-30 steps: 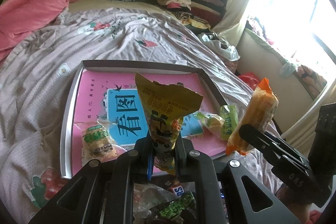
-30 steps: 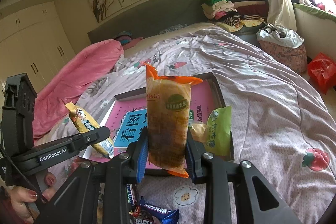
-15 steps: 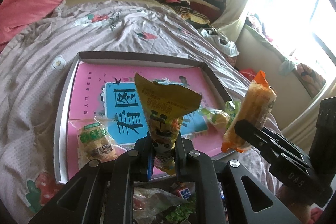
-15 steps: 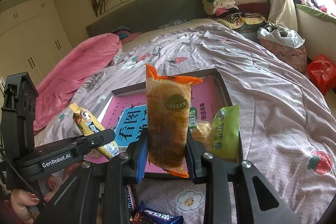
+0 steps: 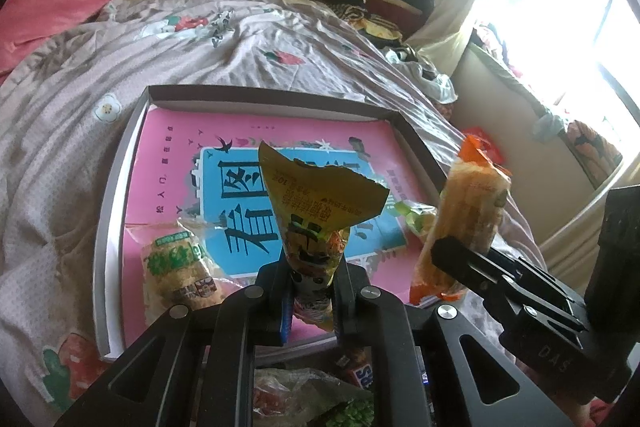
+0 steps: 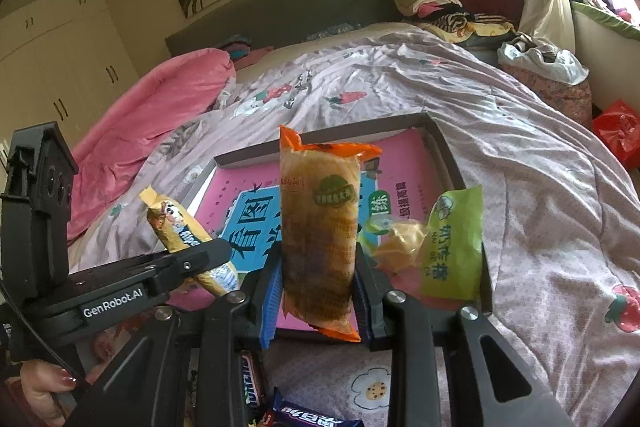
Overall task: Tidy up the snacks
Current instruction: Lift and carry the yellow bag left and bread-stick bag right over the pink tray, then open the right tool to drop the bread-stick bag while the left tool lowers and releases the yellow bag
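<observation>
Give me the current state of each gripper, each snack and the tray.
left gripper: shut on yellow snack packet, held upright
right gripper: shut on orange snack packet, upright
green snack packet: lying in tray
rice cracker packet: lying in tray
tray: on bed
</observation>
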`<state>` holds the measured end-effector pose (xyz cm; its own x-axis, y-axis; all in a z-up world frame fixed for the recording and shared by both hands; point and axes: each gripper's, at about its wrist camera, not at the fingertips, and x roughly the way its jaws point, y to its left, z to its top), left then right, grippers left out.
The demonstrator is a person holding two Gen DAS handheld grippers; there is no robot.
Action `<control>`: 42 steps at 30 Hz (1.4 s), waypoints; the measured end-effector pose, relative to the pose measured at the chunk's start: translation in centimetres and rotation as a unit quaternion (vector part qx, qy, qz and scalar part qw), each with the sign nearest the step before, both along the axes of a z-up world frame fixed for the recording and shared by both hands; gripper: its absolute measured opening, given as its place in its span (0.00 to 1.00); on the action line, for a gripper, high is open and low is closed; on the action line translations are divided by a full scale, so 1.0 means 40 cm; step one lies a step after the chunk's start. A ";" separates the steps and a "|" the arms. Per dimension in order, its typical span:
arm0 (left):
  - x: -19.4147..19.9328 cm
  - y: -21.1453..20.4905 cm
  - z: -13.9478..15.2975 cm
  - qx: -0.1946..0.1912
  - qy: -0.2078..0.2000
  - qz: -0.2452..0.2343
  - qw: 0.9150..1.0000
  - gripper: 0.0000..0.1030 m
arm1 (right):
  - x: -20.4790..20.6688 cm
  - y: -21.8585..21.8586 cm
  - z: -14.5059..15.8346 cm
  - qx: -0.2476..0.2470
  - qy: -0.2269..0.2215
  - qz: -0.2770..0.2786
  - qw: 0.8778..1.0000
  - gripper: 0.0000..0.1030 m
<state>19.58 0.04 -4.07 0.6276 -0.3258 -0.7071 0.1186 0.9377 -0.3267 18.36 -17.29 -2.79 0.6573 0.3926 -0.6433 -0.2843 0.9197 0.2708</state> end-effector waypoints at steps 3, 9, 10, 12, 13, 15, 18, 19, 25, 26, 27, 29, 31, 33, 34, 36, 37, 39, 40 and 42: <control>-0.001 -0.002 -0.006 0.004 0.002 -0.001 1.000 0.14 | 0.000 0.004 -0.005 0.000 0.003 0.003 1.000 0.31; 0.000 -0.004 -0.012 0.005 0.003 -0.003 1.000 0.14 | 0.011 0.003 -0.014 0.002 0.010 0.003 1.000 0.30; -0.001 -0.005 -0.012 0.005 0.003 -0.004 1.000 0.14 | 0.016 0.005 -0.015 0.001 0.012 0.002 1.000 0.30; -0.002 -0.006 -0.013 0.006 0.003 -0.004 1.000 0.14 | 0.023 0.007 -0.020 0.001 0.016 0.002 1.000 0.30; -0.001 -0.007 -0.014 0.007 0.003 -0.005 1.000 0.14 | 0.025 0.009 -0.022 0.000 0.019 0.002 1.000 0.30; -0.001 -0.008 -0.016 0.007 0.004 -0.005 1.000 0.14 | 0.029 0.011 -0.029 0.001 0.025 0.002 1.000 0.31; 0.000 -0.010 -0.016 0.007 0.005 -0.007 1.000 0.14 | 0.036 0.010 -0.045 0.006 0.041 0.002 0.999 0.31; 0.000 -0.011 -0.016 0.008 0.005 -0.008 1.000 0.14 | 0.036 0.009 -0.049 0.007 0.044 0.001 0.999 0.31; -0.001 -0.017 -0.019 0.008 0.008 -0.014 1.000 0.14 | 0.030 0.009 -0.055 0.007 0.049 0.002 0.999 0.31; -0.001 -0.017 -0.019 0.007 0.009 -0.013 1.000 0.14 | 0.028 0.009 -0.055 0.007 0.049 0.003 0.999 0.31; -0.001 -0.017 -0.019 0.006 0.009 -0.014 1.000 0.14 | 0.027 0.010 -0.056 0.007 0.050 0.005 0.999 0.31; -0.002 -0.019 -0.018 0.004 0.009 -0.016 1.000 0.14 | 0.025 0.011 -0.059 0.010 0.054 0.006 0.998 0.31; -0.001 -0.021 -0.018 0.002 0.009 -0.018 1.000 0.14 | 0.023 0.009 -0.058 0.014 0.057 0.005 0.998 0.31; -0.001 -0.025 -0.018 0.000 0.008 -0.023 1.000 0.15 | 0.021 0.009 -0.058 0.013 0.057 0.006 0.998 0.31; -0.002 -0.026 -0.018 0.000 0.008 -0.024 1.000 0.15 | 0.018 0.006 -0.056 0.015 0.058 0.005 0.998 0.31; -0.003 -0.028 -0.018 -0.004 0.008 -0.028 1.000 0.16 | 0.017 0.003 -0.053 0.017 0.059 0.004 0.998 0.31; -0.003 -0.029 -0.018 -0.006 0.008 -0.030 1.000 0.16 | 0.015 0.003 -0.052 0.017 0.058 0.003 0.998 0.31; -0.004 -0.031 -0.018 -0.007 0.008 -0.031 0.999 0.17 | 0.013 0.000 -0.048 0.016 0.056 0.001 0.998 0.31; -0.005 -0.031 -0.019 -0.009 0.008 -0.032 0.999 0.19 | 0.013 -0.003 -0.047 0.017 0.056 0.000 0.998 0.31; -0.005 -0.031 -0.020 -0.011 0.012 -0.031 0.999 0.25 | 0.012 -0.006 -0.044 0.017 0.056 -0.002 0.998 0.31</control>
